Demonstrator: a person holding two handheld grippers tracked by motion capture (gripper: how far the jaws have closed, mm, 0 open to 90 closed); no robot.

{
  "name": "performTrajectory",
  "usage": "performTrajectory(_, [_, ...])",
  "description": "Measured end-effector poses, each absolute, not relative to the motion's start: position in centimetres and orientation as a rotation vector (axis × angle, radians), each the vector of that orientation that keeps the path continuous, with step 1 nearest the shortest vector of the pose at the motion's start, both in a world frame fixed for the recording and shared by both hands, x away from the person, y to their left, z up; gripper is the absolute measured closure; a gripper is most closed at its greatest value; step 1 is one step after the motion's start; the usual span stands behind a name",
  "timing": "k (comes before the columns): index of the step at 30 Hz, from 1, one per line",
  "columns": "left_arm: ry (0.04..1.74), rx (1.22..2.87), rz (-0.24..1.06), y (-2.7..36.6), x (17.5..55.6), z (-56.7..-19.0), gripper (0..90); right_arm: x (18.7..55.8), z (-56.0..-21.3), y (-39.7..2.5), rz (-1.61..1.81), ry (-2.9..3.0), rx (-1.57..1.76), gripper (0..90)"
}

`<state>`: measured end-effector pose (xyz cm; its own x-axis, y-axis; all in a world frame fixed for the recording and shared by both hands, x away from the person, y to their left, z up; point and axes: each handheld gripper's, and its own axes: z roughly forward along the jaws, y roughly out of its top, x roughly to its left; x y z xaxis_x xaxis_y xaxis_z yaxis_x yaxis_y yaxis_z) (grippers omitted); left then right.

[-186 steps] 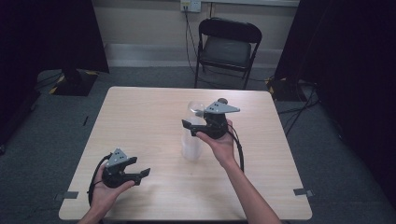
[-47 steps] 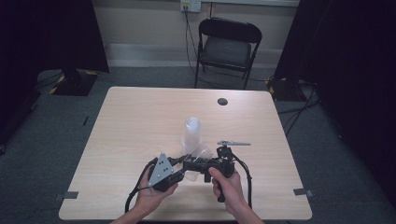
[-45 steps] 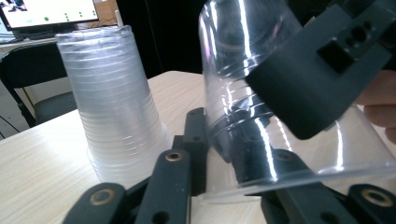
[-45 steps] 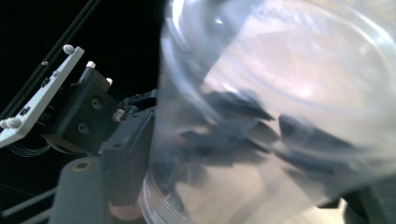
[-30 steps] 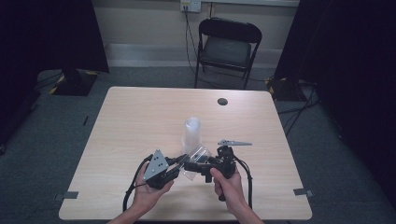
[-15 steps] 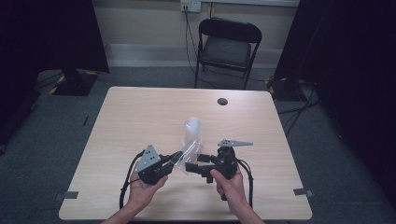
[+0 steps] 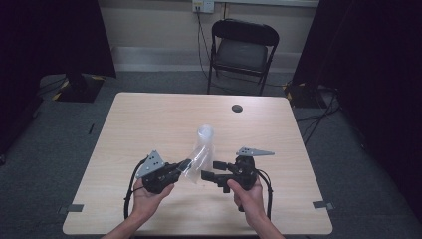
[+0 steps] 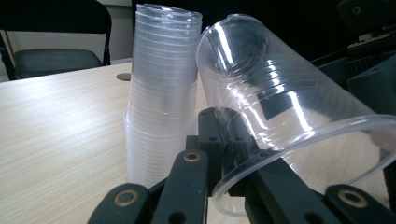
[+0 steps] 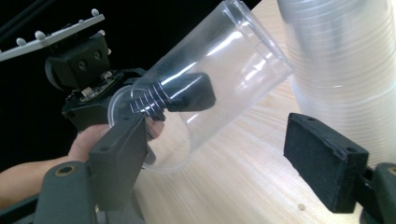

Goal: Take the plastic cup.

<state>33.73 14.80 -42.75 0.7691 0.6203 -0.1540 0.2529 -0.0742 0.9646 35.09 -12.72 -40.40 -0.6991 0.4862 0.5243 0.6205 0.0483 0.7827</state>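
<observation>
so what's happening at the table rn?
A person holds a gripper in each hand. The left gripper is clamped on the rim of a single clear cup, one jaw inside it, holding it tilted beside the upright cup stack. The right gripper is open, close to the cup but not gripping it.

1. clear cup (image 8: pixel 280 116): its rim is cut off by the right and bottom edges of the left gripper view.
2. stack of cups (image 9: pixel 345 70): its top and right side are cut off in the right gripper view.
3. left gripper (image 7: pixel 185 165): in the high view its fingertips are too small to tell apart against the cup.
4. small dark disc (image 7: pixel 237 108) on the table (image 7: pixel 149 119): too small to identify.
</observation>
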Motion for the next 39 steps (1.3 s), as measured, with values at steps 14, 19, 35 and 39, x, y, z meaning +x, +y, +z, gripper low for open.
performTrajectory(14, [0.725,1.745,0.235,15.2,34.1,-42.4,90.0,34.8,-39.9,-12.9,-1.772,-2.258,-1.138,24.8])
performTrajectory(19, [0.725,1.797,0.208,15.0,34.2,-42.3,90.0,34.3,-39.3,-13.2,-1.771,-2.333,-1.127,24.2])
performTrajectory(35, [0.757,1.905,0.060,14.9,35.3,-42.8,89.9,33.0,-39.9,-13.0,-1.738,-2.536,-0.974,22.2])
performTrajectory(39, [0.732,1.982,0.071,14.2,35.2,-42.8,89.9,33.0,-39.5,-13.0,-1.774,-2.574,-0.938,25.3])
